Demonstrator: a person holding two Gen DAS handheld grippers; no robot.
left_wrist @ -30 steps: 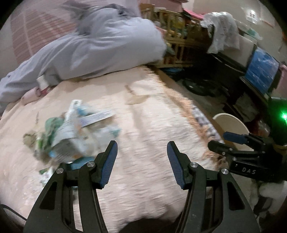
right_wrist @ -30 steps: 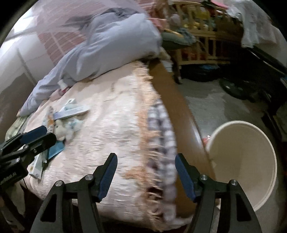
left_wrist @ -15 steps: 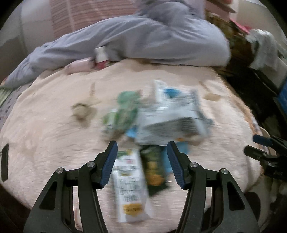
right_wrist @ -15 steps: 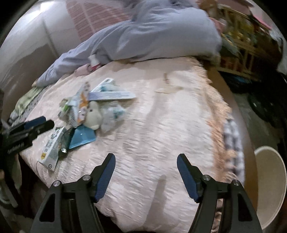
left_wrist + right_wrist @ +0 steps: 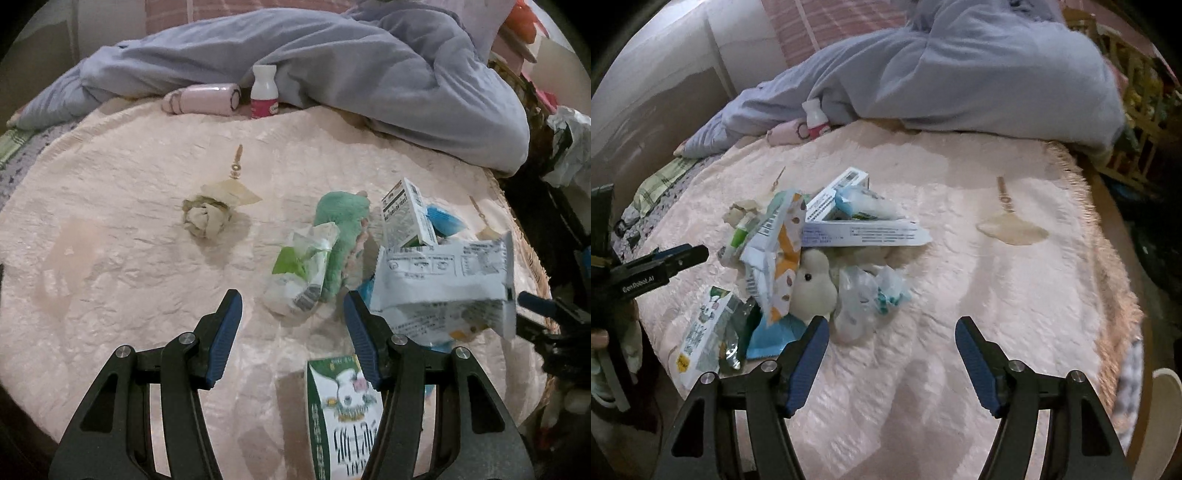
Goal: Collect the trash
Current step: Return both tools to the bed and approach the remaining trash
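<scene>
Both tools empty, jaws apart: left tool [image 5: 291, 328] hangs over crumpled green-white wrapper [image 5: 301, 271], lined up for first pick. Right tool [image 5: 888, 350] hangs beside trash pile [image 5: 798, 254] on pink bedspread [image 5: 997, 295] (plush toy mixed in, likely not trash). Bin rim [image 5: 1165, 384] at bed's edge, kept close for drops.

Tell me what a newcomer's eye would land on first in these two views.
Probably the jumble of crumpled wrappers, small cartons and a cream plush toy heaped on the pale pink textured bedspread, left of the open right gripper. Behind it, a bulky grey-blue quilt fills the far side of the bed. A ball of crumpled beige paper lies apart, beyond the open, empty left gripper.
</scene>
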